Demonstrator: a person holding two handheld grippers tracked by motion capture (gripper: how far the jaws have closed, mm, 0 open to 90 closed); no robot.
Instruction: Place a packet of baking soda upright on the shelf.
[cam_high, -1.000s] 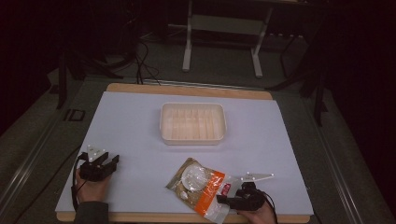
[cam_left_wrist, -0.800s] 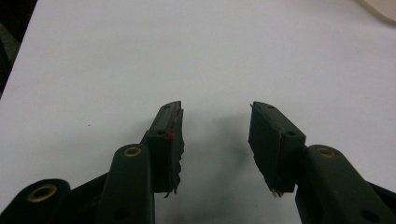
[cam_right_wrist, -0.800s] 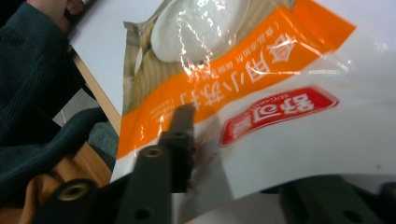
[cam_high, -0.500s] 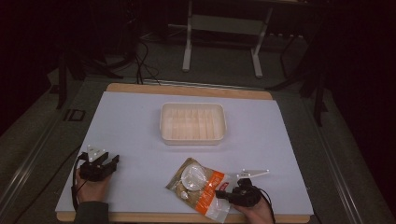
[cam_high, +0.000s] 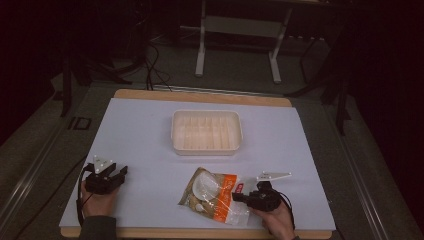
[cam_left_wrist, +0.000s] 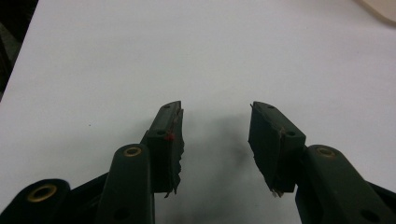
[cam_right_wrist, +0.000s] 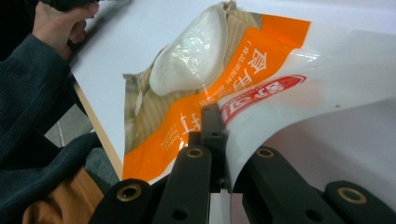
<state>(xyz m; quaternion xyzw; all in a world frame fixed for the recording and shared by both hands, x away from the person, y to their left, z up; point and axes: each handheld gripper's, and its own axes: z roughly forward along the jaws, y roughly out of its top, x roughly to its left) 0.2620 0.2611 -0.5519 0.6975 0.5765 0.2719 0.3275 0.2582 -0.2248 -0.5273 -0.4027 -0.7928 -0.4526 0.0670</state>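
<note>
A clear and orange snack bag lies on the white table near the front edge, right of the middle. My right gripper reaches in from the bag's right side. Its jaws have just been closing and now pinch the bag's white-and-orange edge between them, as the right gripper view shows up close. My left gripper rests at the front left of the table, well apart from the bag. In its own view the left gripper stands open over bare white table with nothing between its fingers.
An empty cream tray sits at the table's middle, beyond the bag; its corner shows in the left gripper view. The wooden table edge runs close in front of both hands. A dark sleeve hangs at the table's edge.
My right gripper has moved left onto the bag's right edge and shut on it. The left gripper has stayed where it was.
</note>
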